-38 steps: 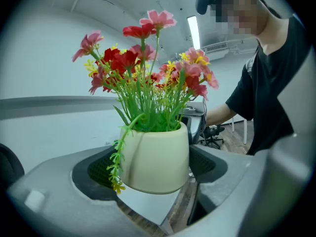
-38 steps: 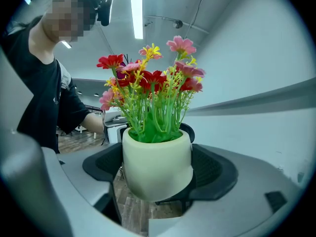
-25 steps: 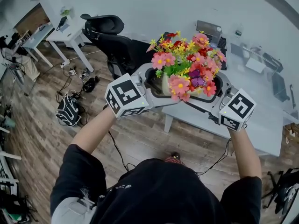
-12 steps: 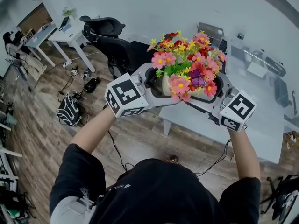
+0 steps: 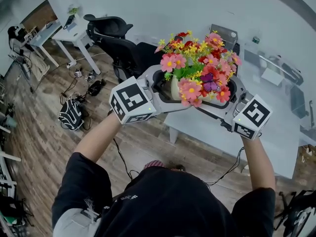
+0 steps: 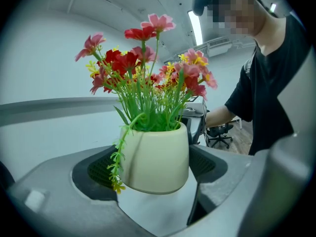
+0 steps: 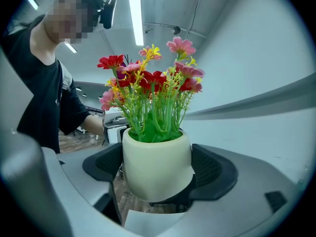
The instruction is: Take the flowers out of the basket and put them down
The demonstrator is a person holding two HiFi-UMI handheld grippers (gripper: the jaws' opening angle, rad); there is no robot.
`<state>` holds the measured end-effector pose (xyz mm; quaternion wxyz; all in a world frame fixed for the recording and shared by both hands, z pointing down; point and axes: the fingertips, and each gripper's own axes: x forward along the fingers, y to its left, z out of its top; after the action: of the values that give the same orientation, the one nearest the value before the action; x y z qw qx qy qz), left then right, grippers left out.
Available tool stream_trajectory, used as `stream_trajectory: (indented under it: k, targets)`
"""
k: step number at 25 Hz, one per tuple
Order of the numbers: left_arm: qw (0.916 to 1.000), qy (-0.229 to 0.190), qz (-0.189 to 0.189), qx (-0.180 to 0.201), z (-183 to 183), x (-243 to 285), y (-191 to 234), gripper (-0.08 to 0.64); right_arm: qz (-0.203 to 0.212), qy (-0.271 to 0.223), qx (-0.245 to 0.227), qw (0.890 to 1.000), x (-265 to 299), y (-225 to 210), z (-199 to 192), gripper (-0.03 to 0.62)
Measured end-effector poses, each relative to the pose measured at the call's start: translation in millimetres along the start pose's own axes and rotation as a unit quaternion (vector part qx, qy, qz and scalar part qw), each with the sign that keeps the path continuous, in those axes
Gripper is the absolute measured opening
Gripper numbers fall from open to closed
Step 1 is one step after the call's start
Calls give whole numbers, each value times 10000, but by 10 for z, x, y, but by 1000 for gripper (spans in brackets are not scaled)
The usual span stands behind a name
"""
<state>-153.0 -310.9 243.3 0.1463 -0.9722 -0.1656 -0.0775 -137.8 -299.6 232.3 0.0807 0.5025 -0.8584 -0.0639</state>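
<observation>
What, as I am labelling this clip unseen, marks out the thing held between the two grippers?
Over the near edge of the white table, the left gripper and right gripper face each other. Clamped between them in the air is a small cream pot of pink, red and yellow flowers; nothing else nearby is so brightly coloured.

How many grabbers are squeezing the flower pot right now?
2. The left gripper clamps the flower pot from the person's left side, and the right gripper clamps it from the right. No other gripper shows.
</observation>
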Motion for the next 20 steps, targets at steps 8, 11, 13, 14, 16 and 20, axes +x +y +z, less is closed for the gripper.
stream_trajectory:
  k: [8,11,13,14,16,20]
  targets:
    - [9999,-6,-102,40,-53,61,33,434,-102,39,28,9999,-1,-53,-68,437]
    - [9997,-46,-234,82,-59,85,50,434,-245,49,28,9997,-6,-75,-80,437]
    - [9993,-68,-332,124,-70,100,57,434,-353,56,26,9994,-8,-85,-94,437]
    - [9991,-77,-382,152,-74,104,63,434,-412,56,23,9991,-8,-90,-98,437]
    - [9985,-103,-495,198,-79,112,74,434,-539,63,19,9985,-7,-98,-102,437]
    - [9969,-166,-730,250,-76,129,103,434,-783,117,41,9969,-5,-120,-100,437]
